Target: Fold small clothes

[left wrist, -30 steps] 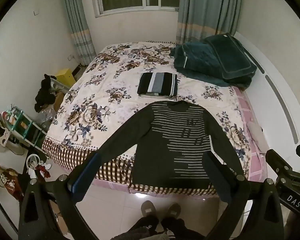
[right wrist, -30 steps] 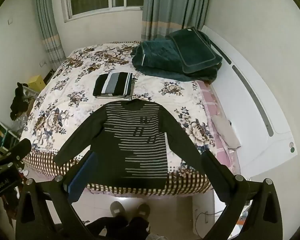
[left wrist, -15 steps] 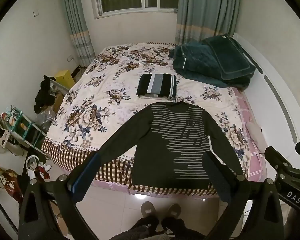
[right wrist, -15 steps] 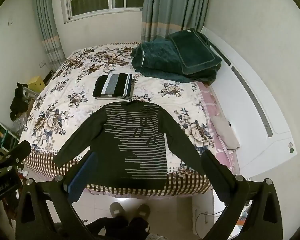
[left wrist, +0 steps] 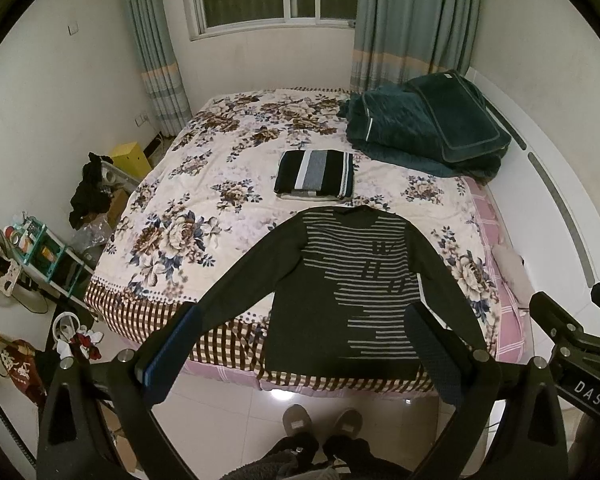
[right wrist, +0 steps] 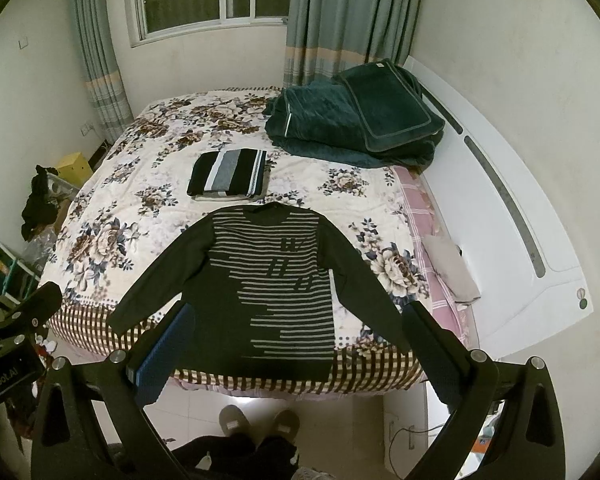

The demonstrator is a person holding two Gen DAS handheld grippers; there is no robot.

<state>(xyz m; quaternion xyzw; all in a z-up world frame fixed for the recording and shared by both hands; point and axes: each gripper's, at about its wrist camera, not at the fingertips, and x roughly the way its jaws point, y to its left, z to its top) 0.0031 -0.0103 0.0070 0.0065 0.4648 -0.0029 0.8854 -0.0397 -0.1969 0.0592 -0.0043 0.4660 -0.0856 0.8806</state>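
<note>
Nothing much has moved since the earlier frames; both views have only drifted slightly. Left gripper [left wrist: 300,344] hangs with jaws wide and empty at the bottom of its frame, and the right gripper [right wrist: 296,340] does the same, both above the floor short of the bed [left wrist: 204,184]. Beyond them the sweater [left wrist: 340,300] lies flat at centre frame, sleeves spread, hem draped over the bed's near edge. A folded pile [left wrist: 315,175] sits just past its collar. The risk, likely, is that tugging a sleeve drags the overhanging hem and slides the sweater off the bed.
</note>
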